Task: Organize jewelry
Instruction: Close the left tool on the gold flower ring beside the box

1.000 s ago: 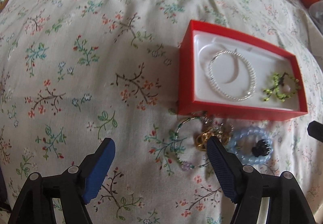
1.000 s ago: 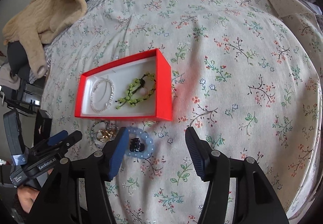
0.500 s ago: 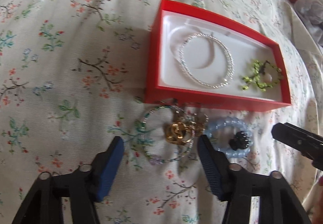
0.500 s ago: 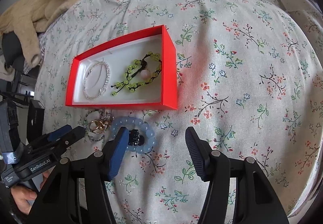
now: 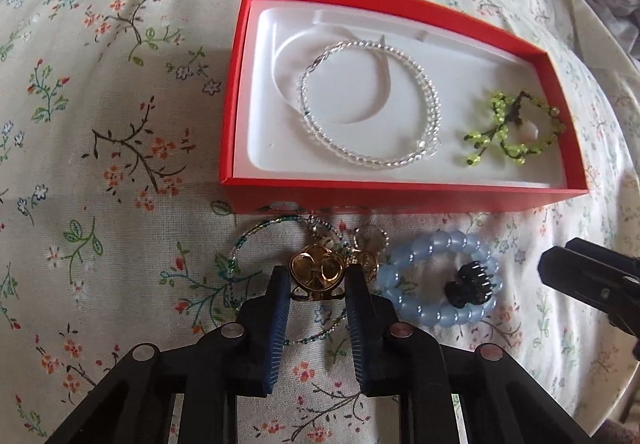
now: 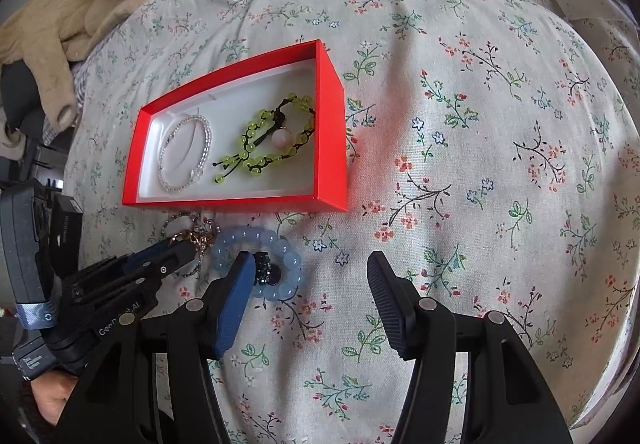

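Closing around a gold heart-shaped charm (image 5: 318, 271), the left gripper (image 5: 317, 290) has the piece between its blue pads, which stand right at its sides; firm contact cannot be confirmed. A thin green beaded bracelet (image 5: 245, 244) lies under it. Just right lies a blue bead bracelet (image 5: 436, 276) with a black clip (image 5: 468, 286). Beyond them, the red box (image 5: 234, 116) holds a clear bead bracelet (image 5: 372, 104) and a green bead bracelet (image 5: 516, 128). Farthest right, the right gripper (image 6: 310, 284) hangs unclenched above the floral bedspread (image 6: 460, 164), empty.
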The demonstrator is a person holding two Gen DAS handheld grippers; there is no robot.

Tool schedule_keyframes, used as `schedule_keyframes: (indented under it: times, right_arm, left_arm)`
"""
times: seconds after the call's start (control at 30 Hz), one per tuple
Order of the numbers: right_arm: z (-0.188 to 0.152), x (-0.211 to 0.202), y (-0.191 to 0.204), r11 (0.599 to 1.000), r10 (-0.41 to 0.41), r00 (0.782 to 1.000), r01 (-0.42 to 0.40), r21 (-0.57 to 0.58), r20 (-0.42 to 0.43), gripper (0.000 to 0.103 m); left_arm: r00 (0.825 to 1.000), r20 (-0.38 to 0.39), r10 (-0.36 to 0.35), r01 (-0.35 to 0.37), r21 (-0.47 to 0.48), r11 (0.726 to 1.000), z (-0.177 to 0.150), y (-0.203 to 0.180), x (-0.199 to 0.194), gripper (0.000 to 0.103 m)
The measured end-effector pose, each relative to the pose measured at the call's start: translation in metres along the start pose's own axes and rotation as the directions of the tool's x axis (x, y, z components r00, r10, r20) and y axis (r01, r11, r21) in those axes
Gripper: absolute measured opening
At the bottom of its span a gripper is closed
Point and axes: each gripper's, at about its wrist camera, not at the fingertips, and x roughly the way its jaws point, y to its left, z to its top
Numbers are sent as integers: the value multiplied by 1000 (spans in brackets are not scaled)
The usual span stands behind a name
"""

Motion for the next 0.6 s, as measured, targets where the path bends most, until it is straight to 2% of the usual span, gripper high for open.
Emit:
schedule_keyframes:
  times: [0.17, 0.4, 0.53, 0.6]
  right_arm:
    - [0, 2, 4, 1000, 5, 1000, -5, -9, -4, 61]
    - [-3, 12, 20, 999, -4, 1000, 3, -51, -25, 61]
    - [-2, 17, 27, 998, 19, 999, -21, -60, -33, 60]
    - [-2, 19, 31, 997, 35, 999, -37, -64, -39, 49]
  left_arm:
    - [999, 31, -15, 15, 4, 1000, 2, 0, -12, 22]
    - [999, 37, -4, 4, -11, 1000, -1, 14, -19, 22]
    - [999, 41, -2, 3, -20, 1000, -1, 20, -22, 22]
    - [999, 45, -3, 4, -24, 1000, -3, 24, -23, 22]
